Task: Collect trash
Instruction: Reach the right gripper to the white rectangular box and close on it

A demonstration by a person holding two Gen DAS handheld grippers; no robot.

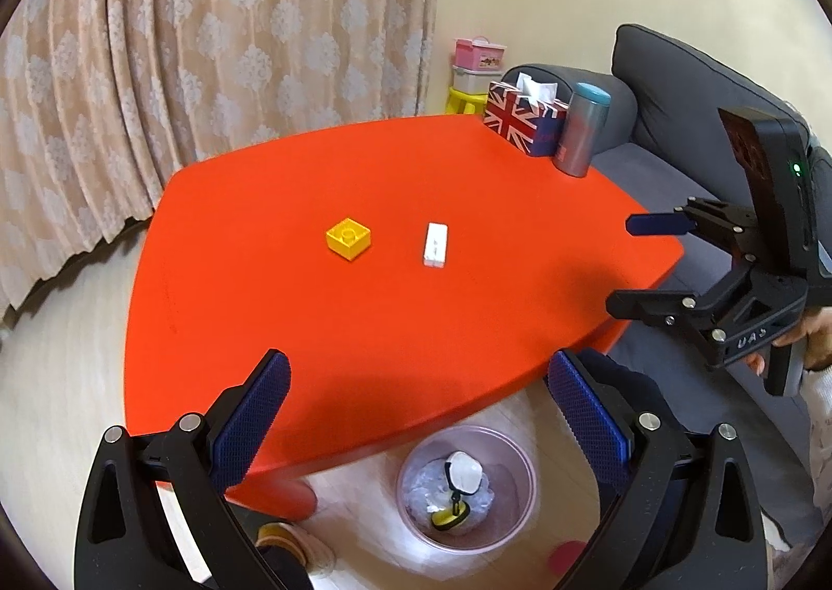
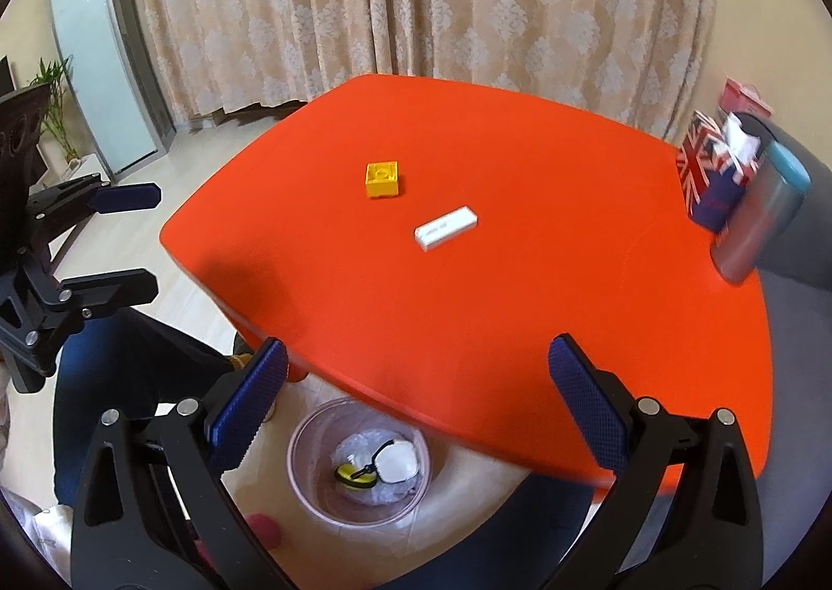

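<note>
Orange surface [image 1: 312, 330] stood before a patterned curtain [image 1: 208, 43]. One pink bin [image 1: 515, 465] sat on the floor beside its near edge, lined with clear plastic, holding a white lump [image 1: 464, 471] and a yellow-black item [image 1: 450, 517]. On the surface, left to right: one yellow block [image 1: 349, 237], one white box [image 1: 435, 244], apart from each other mid-surface; at the far right corner one flag-print tissue box [image 1: 520, 119] with one grey tumbler [image 1: 581, 129] touching it. Grey sofa [image 1: 676, 122] behind. Nothing lay between the claws and the two mid-surface items. Left claw [image 1: 418, 413] wide, empty, above the near edge. Right claw [image 2: 417, 402] wide, empty, likewise over the bin side.
</note>
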